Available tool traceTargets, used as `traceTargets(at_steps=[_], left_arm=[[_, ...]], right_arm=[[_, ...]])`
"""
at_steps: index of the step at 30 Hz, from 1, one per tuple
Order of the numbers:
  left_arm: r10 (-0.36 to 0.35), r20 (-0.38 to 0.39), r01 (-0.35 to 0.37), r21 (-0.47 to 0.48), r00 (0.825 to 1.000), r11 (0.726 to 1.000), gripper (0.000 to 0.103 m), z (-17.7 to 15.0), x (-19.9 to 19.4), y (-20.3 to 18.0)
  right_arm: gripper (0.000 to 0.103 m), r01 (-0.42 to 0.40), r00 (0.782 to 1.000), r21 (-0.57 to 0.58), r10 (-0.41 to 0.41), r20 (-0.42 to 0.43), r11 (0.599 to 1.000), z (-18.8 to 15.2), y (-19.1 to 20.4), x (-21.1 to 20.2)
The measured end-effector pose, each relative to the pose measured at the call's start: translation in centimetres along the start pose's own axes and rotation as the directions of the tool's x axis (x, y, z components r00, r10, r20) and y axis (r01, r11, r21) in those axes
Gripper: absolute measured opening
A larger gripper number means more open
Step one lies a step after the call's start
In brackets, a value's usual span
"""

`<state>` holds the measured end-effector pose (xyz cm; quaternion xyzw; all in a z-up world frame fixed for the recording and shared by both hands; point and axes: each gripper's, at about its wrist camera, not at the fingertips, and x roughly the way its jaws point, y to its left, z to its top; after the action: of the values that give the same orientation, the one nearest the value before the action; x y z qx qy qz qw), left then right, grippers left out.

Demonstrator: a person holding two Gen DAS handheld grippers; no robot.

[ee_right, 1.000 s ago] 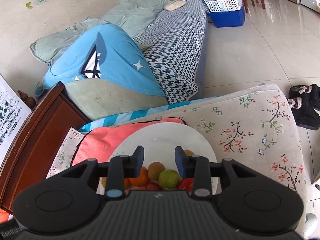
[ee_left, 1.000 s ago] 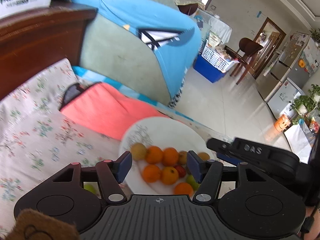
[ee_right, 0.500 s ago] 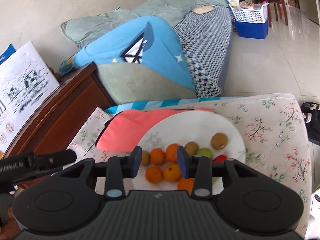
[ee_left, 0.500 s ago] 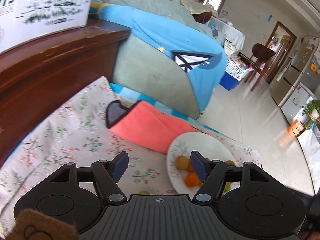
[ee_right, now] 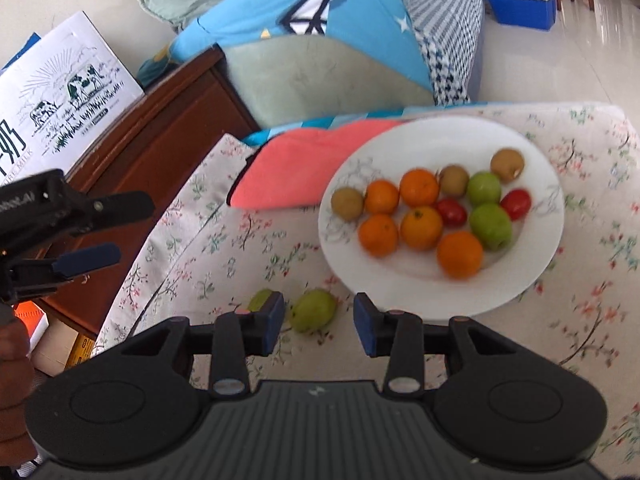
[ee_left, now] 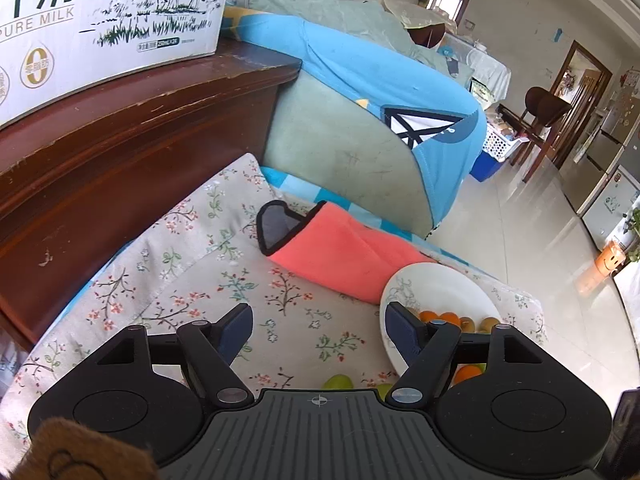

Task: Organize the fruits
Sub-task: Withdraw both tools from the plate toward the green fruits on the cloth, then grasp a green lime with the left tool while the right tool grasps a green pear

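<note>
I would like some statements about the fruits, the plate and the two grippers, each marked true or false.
1. Two green fruits lie on the floral cloth, off the white plate. True.
2. The right gripper holds an orange. False: nothing is between its fingers.
3. The plate carries five oranges. True.
4. The left gripper is clamped on a fruit. False: it is opening and empty.
5. The plate's far edge rests on a pink cloth. True.

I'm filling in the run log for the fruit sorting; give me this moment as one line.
left tongs: opening, empty | right tongs: open, empty | two green fruits on floral cloth | rest on white plate
</note>
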<state>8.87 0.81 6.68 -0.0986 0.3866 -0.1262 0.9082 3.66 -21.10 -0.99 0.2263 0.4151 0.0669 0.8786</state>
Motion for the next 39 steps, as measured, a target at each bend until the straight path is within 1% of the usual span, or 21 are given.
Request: traceTargets(at_steps=[8, 11, 17, 20, 23, 27, 31, 36, 39], left_arm=[[0.032, -0.032, -0.031, 0.023, 0.999, 0.999, 0.074, -0.7, 0.3, 0.6], [0.046, -0.046, -0.045, 0.033, 0.998, 0.998, 0.074, -1.1, 0.5, 0.8], [0.087, -0.077, -0.083, 0.059, 0.993, 0.995, 0.074, -1.8, 1.4, 1.3], [0.124, -0.100, -0.117, 0.074, 0.987, 0.990, 0.074, -2.2, 2.1, 1.5], [0.139, -0.117, -0.129, 0.086, 0.983, 0.988, 0.074, -2.6, 2.7, 1.5], [0.143, -0.123, -0.127, 0.124, 0.982, 0.984, 0.074, -3.1, 3.1, 1.3], [0.139, -0.133, -0.115, 0.174, 0.981, 0.978, 0.074, -3.8, 3.7, 0.7], [0.094, -0.164, -0.057, 0.217, 0.982, 0.975, 0.073, -5.0, 4.8, -0.4], [0.076, -0.163, -0.037, 0.229, 0.984, 0.973, 0.072, -5.5, 5.3, -1.1]], right_arm=[[0.040, 0.024, 0.999, -0.011, -0.024, -0.027, 1.000, -0.7, 0.8, 2.5], [0.040, 0.029, 0.999, -0.023, -0.029, -0.022, 0.999, -0.7, 1.2, 2.9], [0.040, 0.073, 0.997, -0.050, -0.073, 0.003, 0.996, -0.9, 1.4, 3.7], [0.033, 0.087, 0.996, -0.082, -0.085, 0.017, 0.993, -1.0, 1.7, 3.9], [0.032, 0.084, 0.996, -0.096, -0.082, 0.022, 0.992, -1.1, 1.8, 3.9], [0.032, 0.068, 0.998, -0.096, -0.067, 0.008, 0.993, -1.0, 1.7, 3.4], [0.032, 0.067, 0.998, -0.095, -0.067, 0.008, 0.993, -0.9, 1.2, 2.0], [0.032, 0.074, 0.997, -0.084, -0.075, -0.002, 0.994, -0.8, 0.4, 0.4], [0.032, 0.074, 0.997, -0.074, -0.074, 0.001, 0.994, -0.8, 0.0, -0.3]])
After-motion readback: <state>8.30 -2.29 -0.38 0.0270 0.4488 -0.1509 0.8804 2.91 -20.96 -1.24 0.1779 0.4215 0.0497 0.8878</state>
